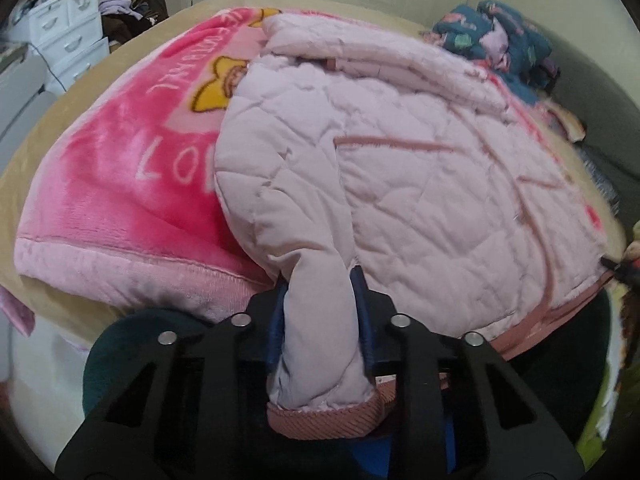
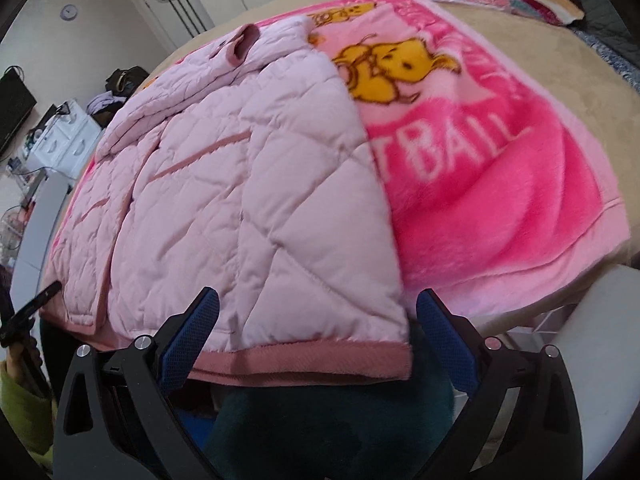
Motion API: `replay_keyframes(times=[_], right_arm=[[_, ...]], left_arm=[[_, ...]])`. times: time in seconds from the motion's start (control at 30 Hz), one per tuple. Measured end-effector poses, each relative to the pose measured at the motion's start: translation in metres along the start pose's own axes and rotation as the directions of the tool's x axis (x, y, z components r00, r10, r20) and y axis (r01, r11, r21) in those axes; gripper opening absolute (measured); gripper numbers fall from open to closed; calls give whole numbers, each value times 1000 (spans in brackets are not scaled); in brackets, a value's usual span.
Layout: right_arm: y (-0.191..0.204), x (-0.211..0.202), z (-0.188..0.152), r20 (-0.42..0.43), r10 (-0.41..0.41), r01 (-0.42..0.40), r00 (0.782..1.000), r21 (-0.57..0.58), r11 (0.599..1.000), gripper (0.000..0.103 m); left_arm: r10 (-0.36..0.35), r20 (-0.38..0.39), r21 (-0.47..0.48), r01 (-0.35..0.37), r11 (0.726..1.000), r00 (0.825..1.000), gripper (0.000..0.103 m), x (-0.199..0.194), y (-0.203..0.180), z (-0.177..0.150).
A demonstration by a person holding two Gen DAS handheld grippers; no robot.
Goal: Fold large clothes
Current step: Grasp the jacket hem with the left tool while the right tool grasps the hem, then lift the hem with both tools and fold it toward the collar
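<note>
A pale pink quilted jacket [image 1: 420, 184] with darker pink ribbed trim lies spread on a pink cartoon blanket [image 1: 120, 184] on the bed. My left gripper [image 1: 320, 292] is shut on the jacket's sleeve [image 1: 320, 344] near its ribbed cuff [image 1: 324, 420], which hangs toward the camera. In the right wrist view the jacket [image 2: 248, 208] fills the middle. My right gripper [image 2: 316, 308] is open, its blue pads on either side of the jacket's hem corner [image 2: 360, 364] at the bed's near edge. The other sleeve's cuff [image 2: 242, 46] lies folded over the far end.
The beige bed cover [image 2: 560, 80] extends beyond the blanket [image 2: 500, 200]. A pile of blue patterned bedding [image 1: 500, 36] sits at the bed's far corner. White drawers [image 1: 68, 36] and dark bags [image 1: 136, 12] stand against the wall. A dark green round thing [image 2: 328, 432] lies below the bed edge.
</note>
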State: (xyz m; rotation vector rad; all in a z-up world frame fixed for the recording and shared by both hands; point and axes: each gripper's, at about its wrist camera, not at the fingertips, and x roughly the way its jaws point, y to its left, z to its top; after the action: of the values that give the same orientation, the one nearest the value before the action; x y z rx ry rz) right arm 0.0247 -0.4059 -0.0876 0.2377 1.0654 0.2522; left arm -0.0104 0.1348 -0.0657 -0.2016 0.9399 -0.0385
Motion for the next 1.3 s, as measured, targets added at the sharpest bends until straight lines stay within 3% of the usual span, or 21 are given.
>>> replay_keyframes(times=[0.03, 0.13, 0.2, 0.27, 0.37, 0.57, 0.7, 0.93, 1.0, 1.17, 1.3], right_arm=[[0, 4, -1, -19, 15, -15, 1000, 0, 1000, 76], [0, 7, -2, -25, 49, -49, 998, 8, 999, 65], [-1, 4, -2, -16, 79, -79, 997, 19, 997, 53], [3, -4, -1, 11, 122, -122, 992, -6, 993, 31], [13, -23, 5, 85, 181, -178, 980, -39, 983, 18], [27, -56, 31, 247, 263, -262, 933, -39, 964, 15], [32, -65, 50, 306, 306, -309, 902, -39, 950, 15], [34, -72, 78, 352, 325, -330, 878, -47, 943, 14], [35, -75, 83, 364, 328, -331, 872, -55, 942, 14], [39, -76, 89, 385, 328, -328, 862, -70, 942, 14], [37, -76, 95, 407, 327, -332, 853, -60, 941, 14]], left_arm=[[-6, 5, -3, 6, 1000, 1000, 19, -2, 1, 1], [-27, 24, -8, 27, 1000, 999, 18, -9, 1, 3], [-43, 35, -15, 43, 999, 998, 18, -13, 1, 5], [-51, 44, -17, 52, 998, 998, 18, -16, 1, 6], [-63, 42, -25, 64, 998, 997, 18, -16, 3, 6], [-121, 22, -57, 122, 991, 992, 26, -17, 6, 0], [-139, 3, -59, 139, 989, 990, 37, -19, 7, -6], [-136, -17, -67, 134, 989, 991, 41, -8, 9, -15], [-120, 20, -56, 121, 991, 993, 18, -10, 8, -15], [-129, 119, -31, 133, 991, 984, 12, -28, 4, -2], [-127, 221, -7, 132, 991, 967, 12, -55, 2, 24]])
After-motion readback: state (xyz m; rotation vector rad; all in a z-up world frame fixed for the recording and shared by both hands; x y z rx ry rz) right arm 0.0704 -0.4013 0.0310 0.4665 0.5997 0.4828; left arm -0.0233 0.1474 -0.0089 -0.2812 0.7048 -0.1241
